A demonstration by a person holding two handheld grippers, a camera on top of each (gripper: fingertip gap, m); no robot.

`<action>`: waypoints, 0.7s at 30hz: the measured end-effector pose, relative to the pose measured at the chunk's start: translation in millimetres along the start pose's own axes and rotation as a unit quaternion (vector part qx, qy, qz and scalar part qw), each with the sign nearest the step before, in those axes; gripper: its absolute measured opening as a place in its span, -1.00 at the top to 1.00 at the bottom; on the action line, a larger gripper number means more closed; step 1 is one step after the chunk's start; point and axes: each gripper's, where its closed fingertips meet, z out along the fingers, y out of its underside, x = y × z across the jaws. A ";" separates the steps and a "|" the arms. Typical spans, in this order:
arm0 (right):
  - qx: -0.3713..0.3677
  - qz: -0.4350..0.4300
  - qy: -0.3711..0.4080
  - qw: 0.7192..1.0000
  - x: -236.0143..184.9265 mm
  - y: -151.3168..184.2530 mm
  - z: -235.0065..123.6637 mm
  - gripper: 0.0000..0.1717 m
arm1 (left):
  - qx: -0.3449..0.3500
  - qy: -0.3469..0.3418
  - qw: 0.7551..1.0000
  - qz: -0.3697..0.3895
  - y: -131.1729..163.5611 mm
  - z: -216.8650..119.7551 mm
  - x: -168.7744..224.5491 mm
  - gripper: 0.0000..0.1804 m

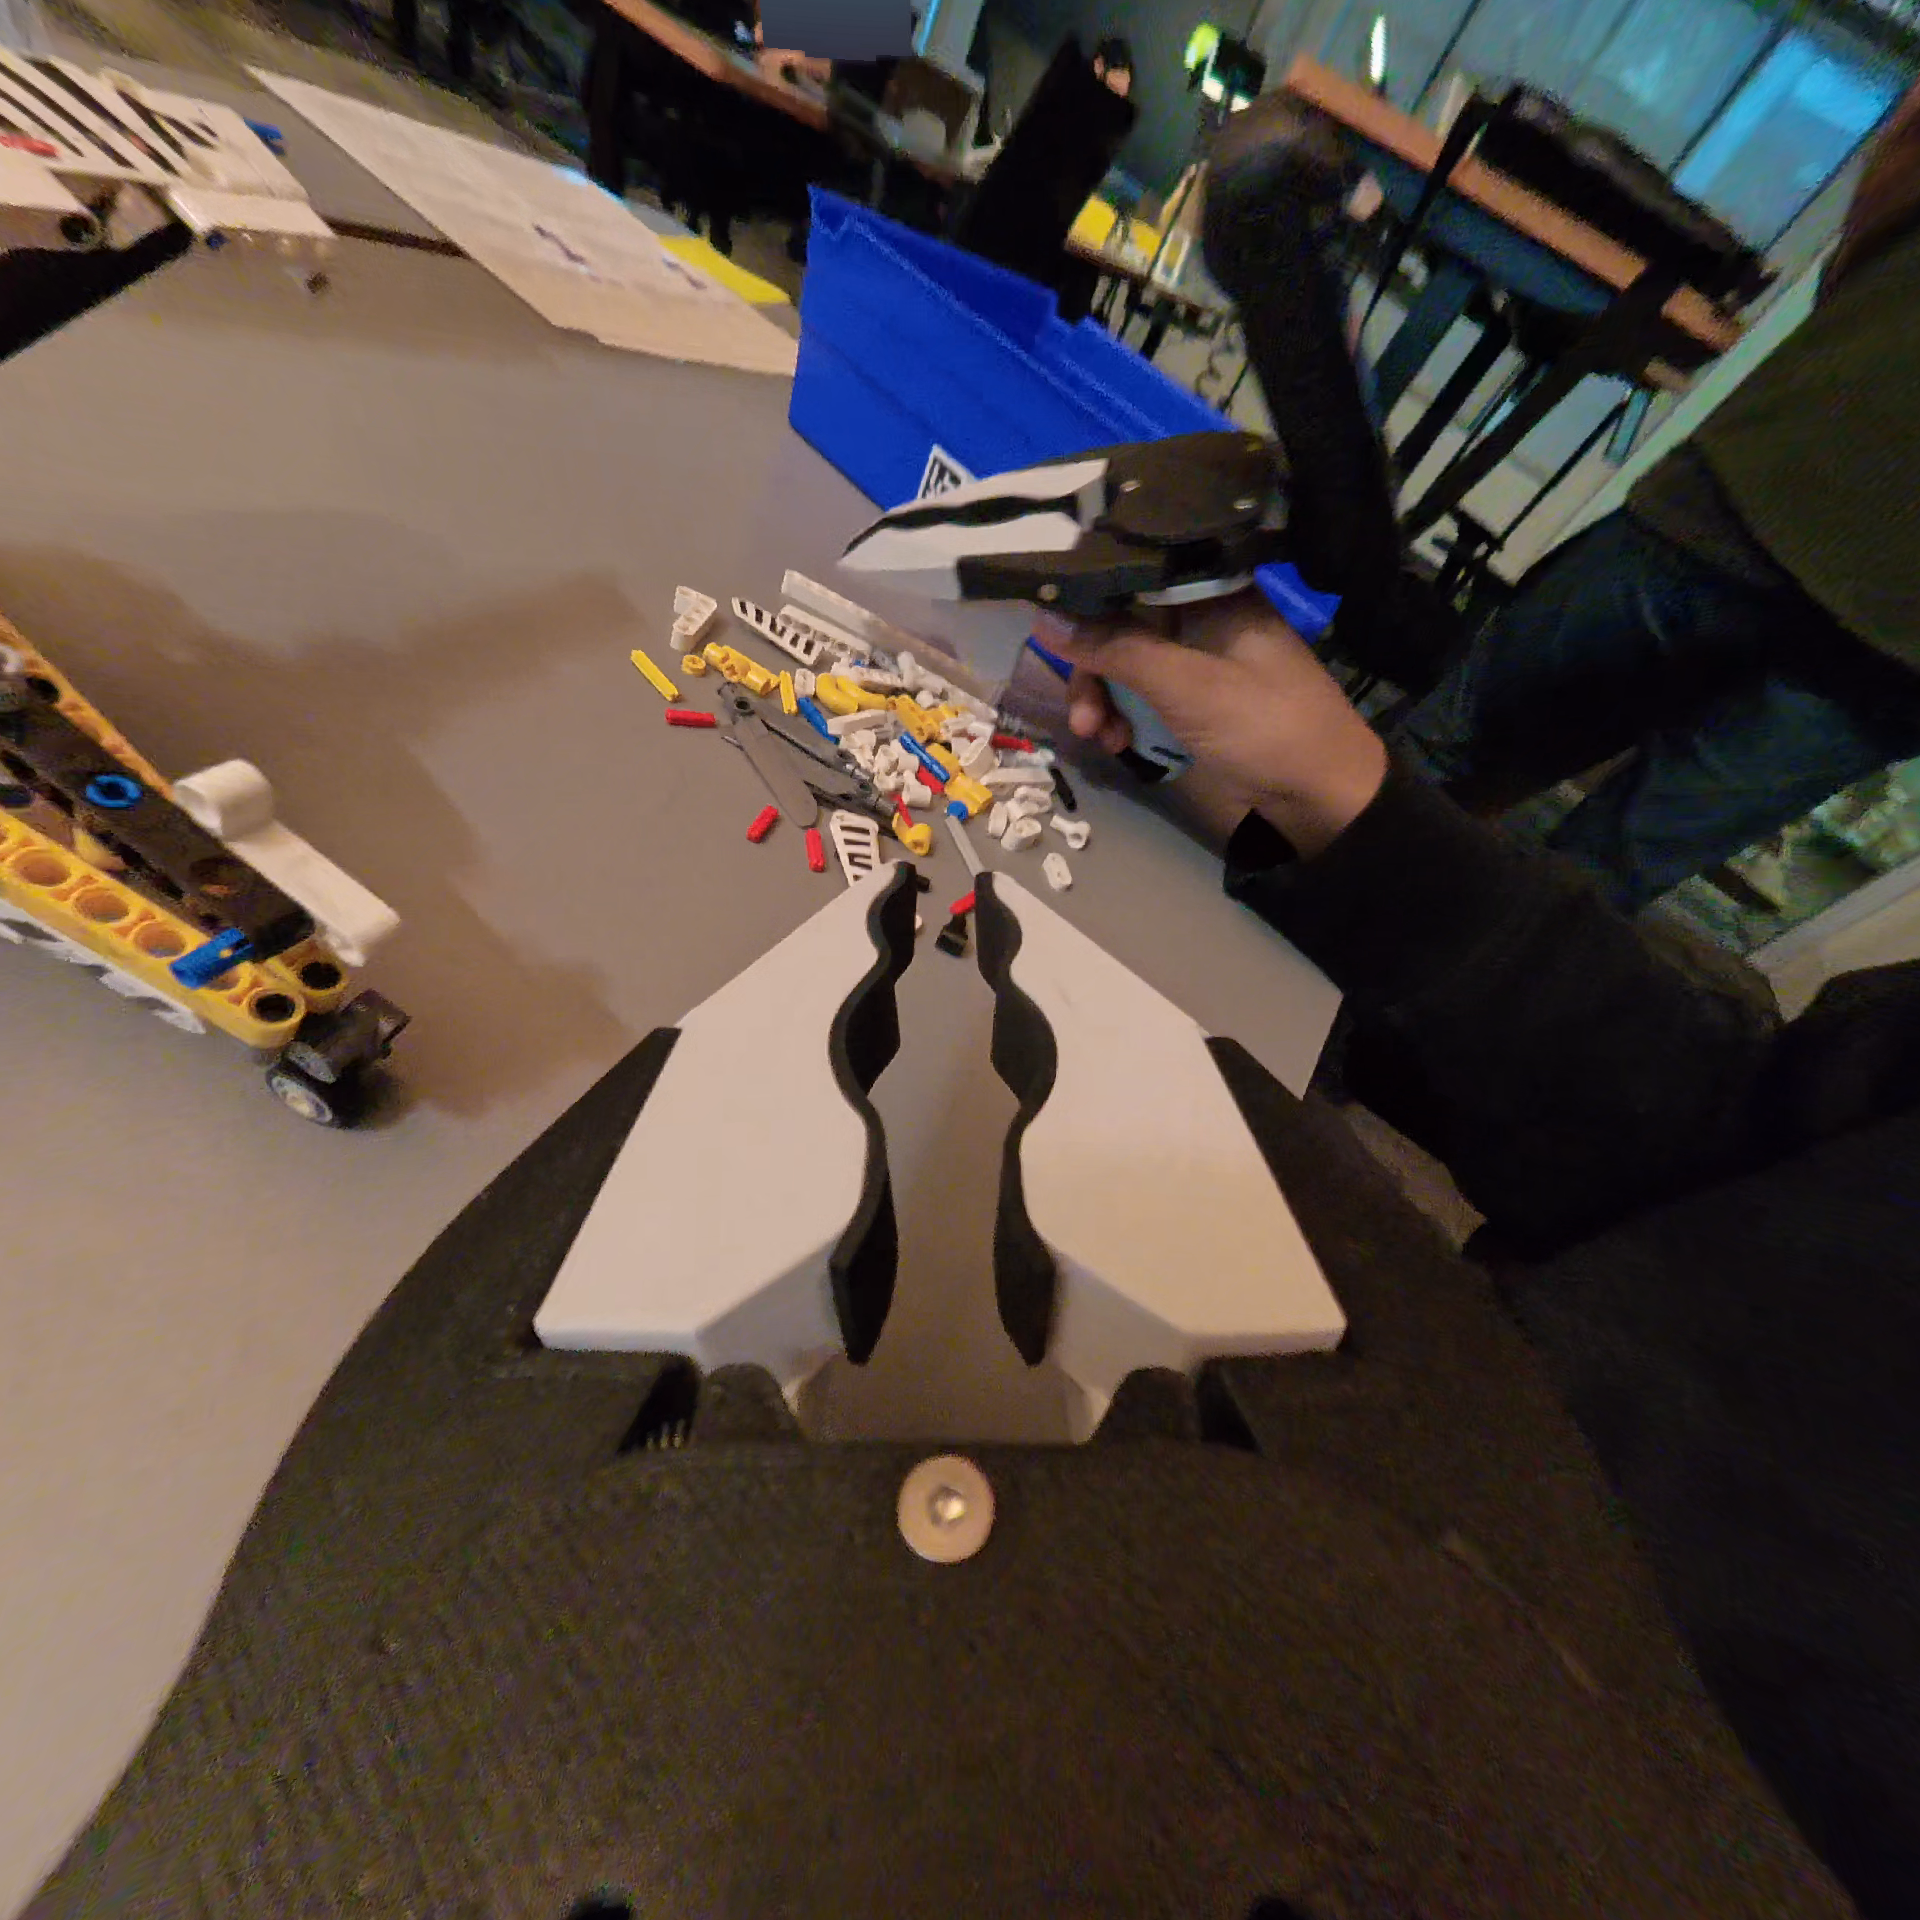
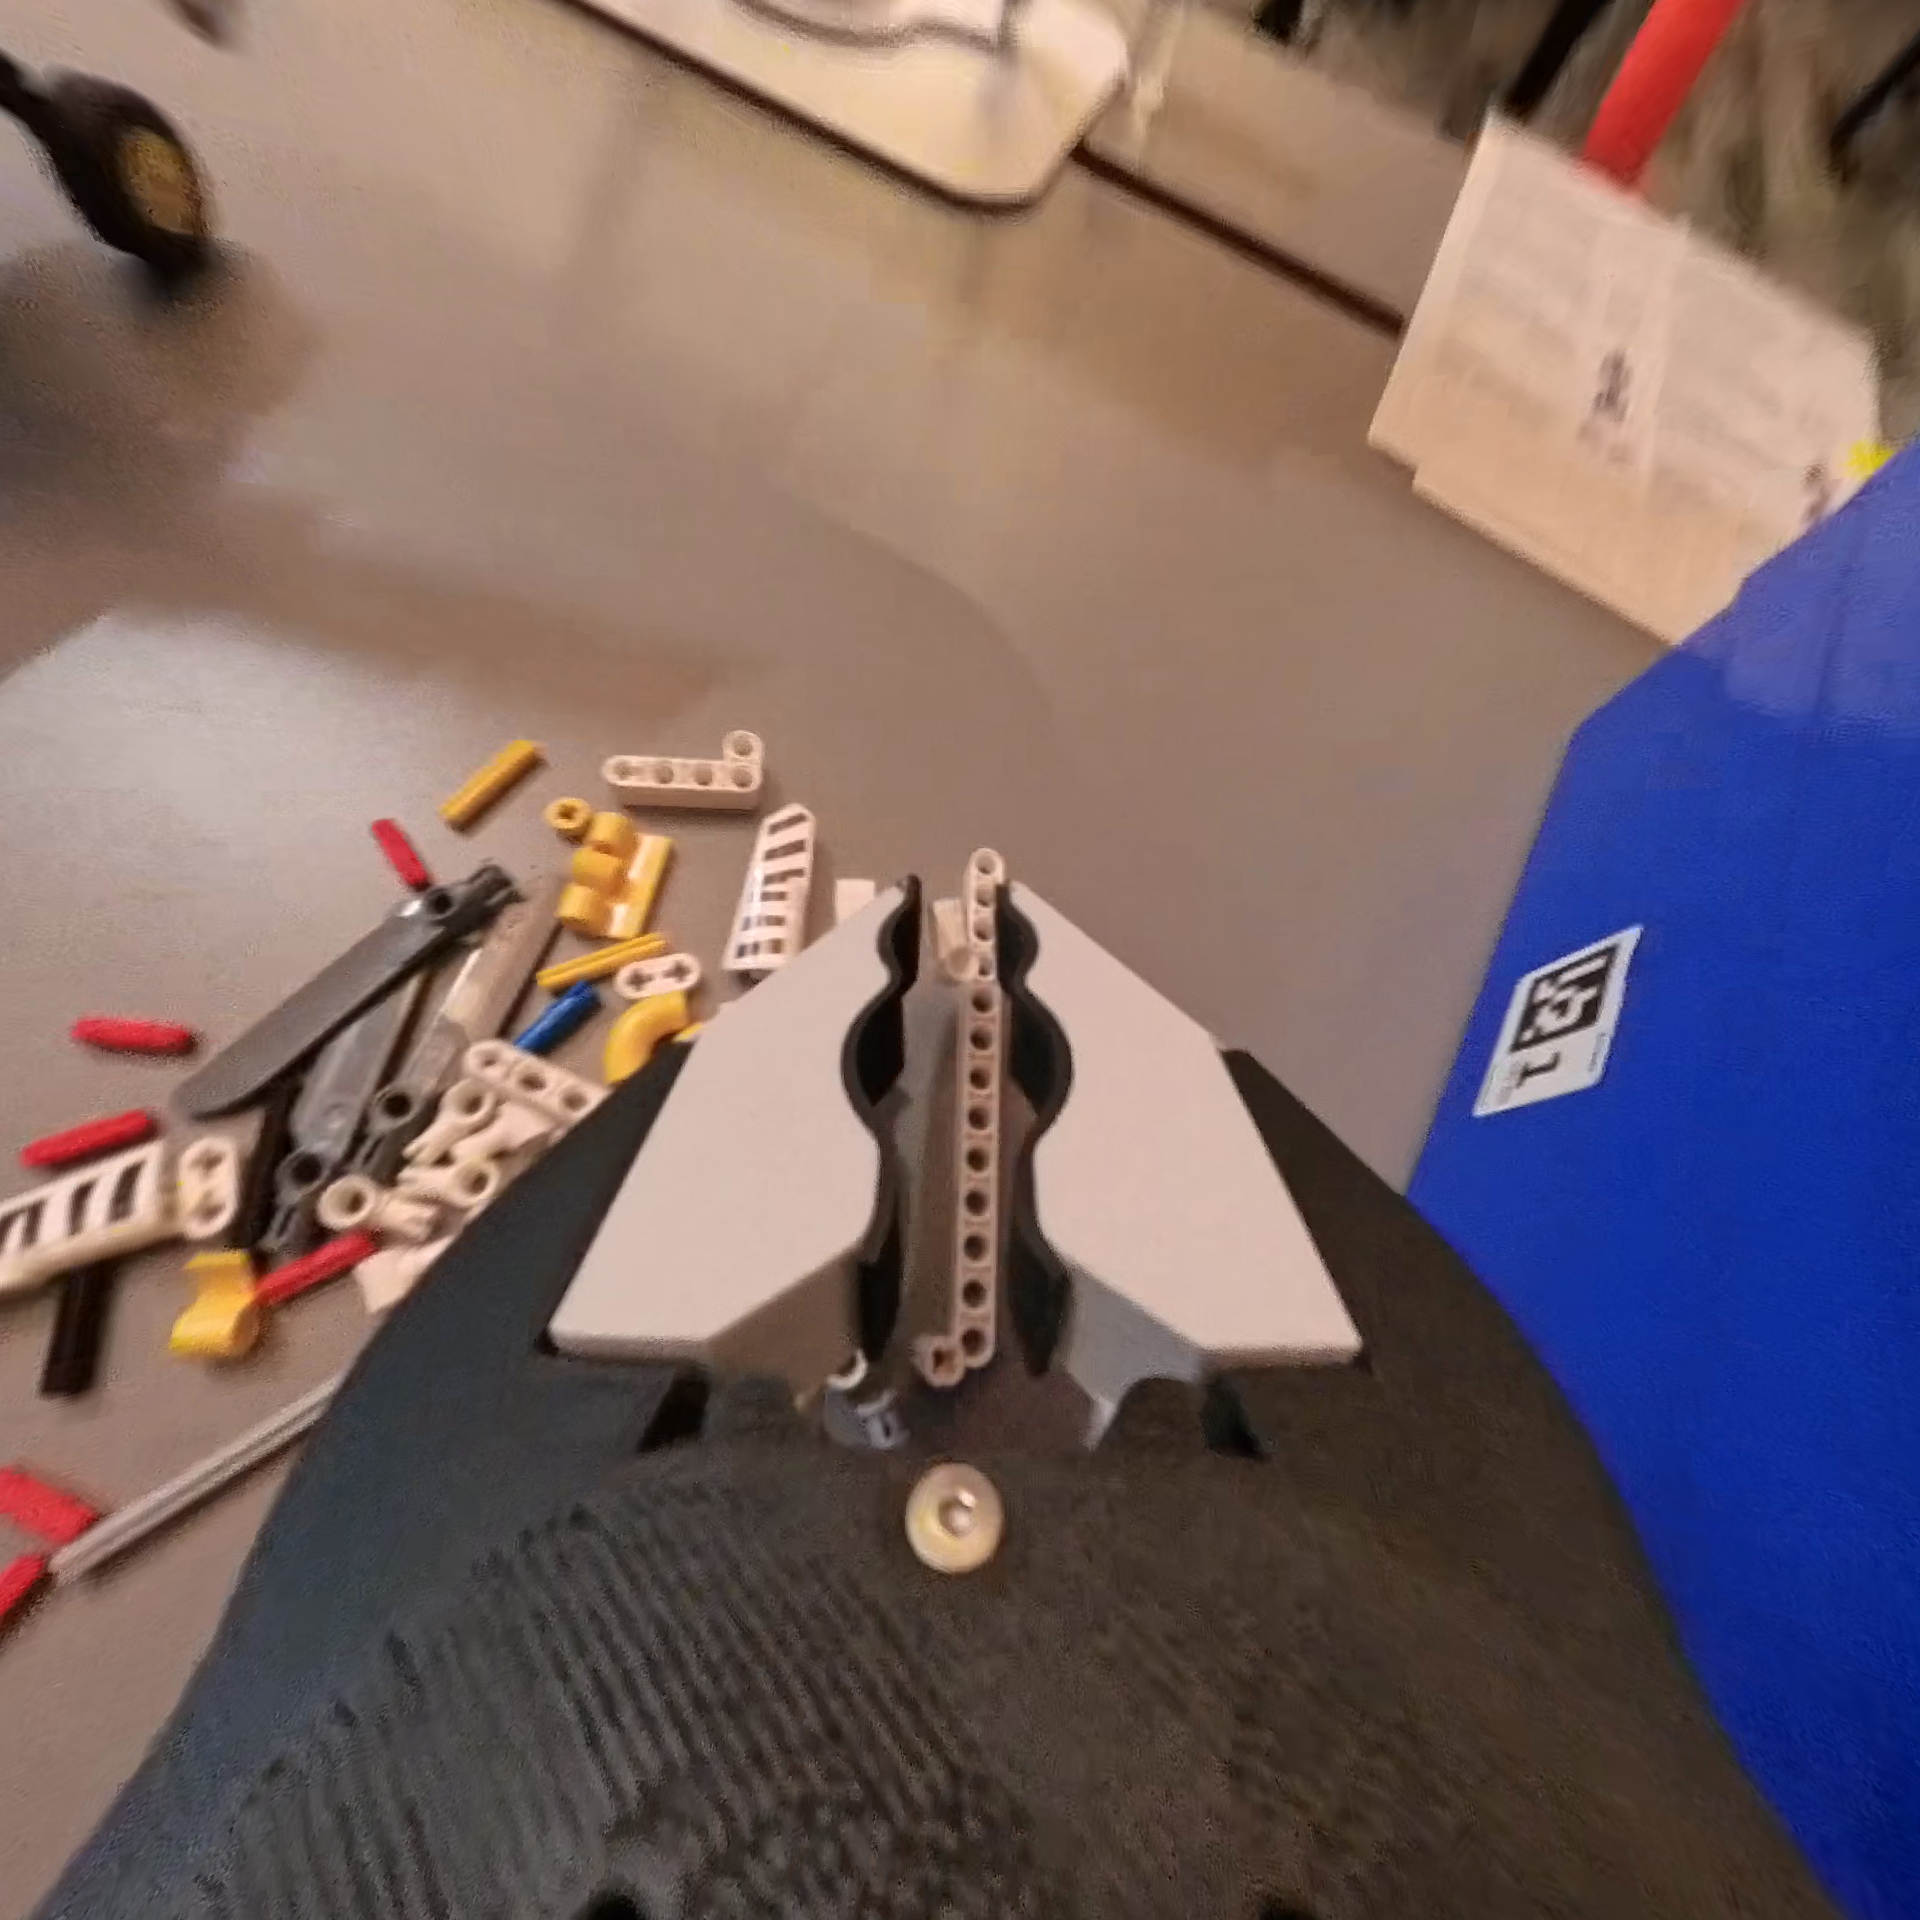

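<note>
Your left gripper [image 1: 945, 888] hangs over the grey table [image 1: 468, 623] with its jaws slightly parted and nothing between the pads. Just past its tips lie a small black piece [image 1: 952, 938] and a red pin [image 1: 962, 904], neither pressed by a pad. Farther ahead spreads the pile of loose building pieces [image 1: 873, 727], white, yellow, red and blue. Off to its left stands a yellow and black wheeled model [image 1: 177, 894]. Ahead and to the right your right hand [image 1: 1226, 707] holds the right gripper [image 2: 956, 904] above the pile, in front of the blue bin [image 1: 966, 353].

A long white beam with holes [image 2: 979, 1101] runs lengthwise between the right gripper's jaws, lying against the right pad [image 2: 1013, 935]. A gap shows on its left side, so whether it is clamped you cannot tell. The loose pieces lie to this gripper's left, the bin to its right.
</note>
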 end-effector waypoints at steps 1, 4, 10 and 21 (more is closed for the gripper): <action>-0.023 0.018 -0.006 1.000 2.1 4.3 6.4 0.80 | 0.012 0.002 1.000 -0.004 -2.4 -2.4 0.5 0.91; -0.051 0.071 -0.055 0.995 -4.6 9.3 12.7 0.66 | 0.037 0.010 0.999 -0.018 -7.5 -7.0 0.2 0.91; 0.134 0.083 -0.077 0.984 -4.1 -52.0 -45.7 0.77 | 0.081 0.044 0.993 -0.074 -16.5 -17.3 -4.4 0.90; 0.315 0.062 -0.171 0.931 -46.9 -120.1 -111.0 0.68 | 0.121 0.078 0.981 -0.129 -24.1 -24.9 -10.5 0.87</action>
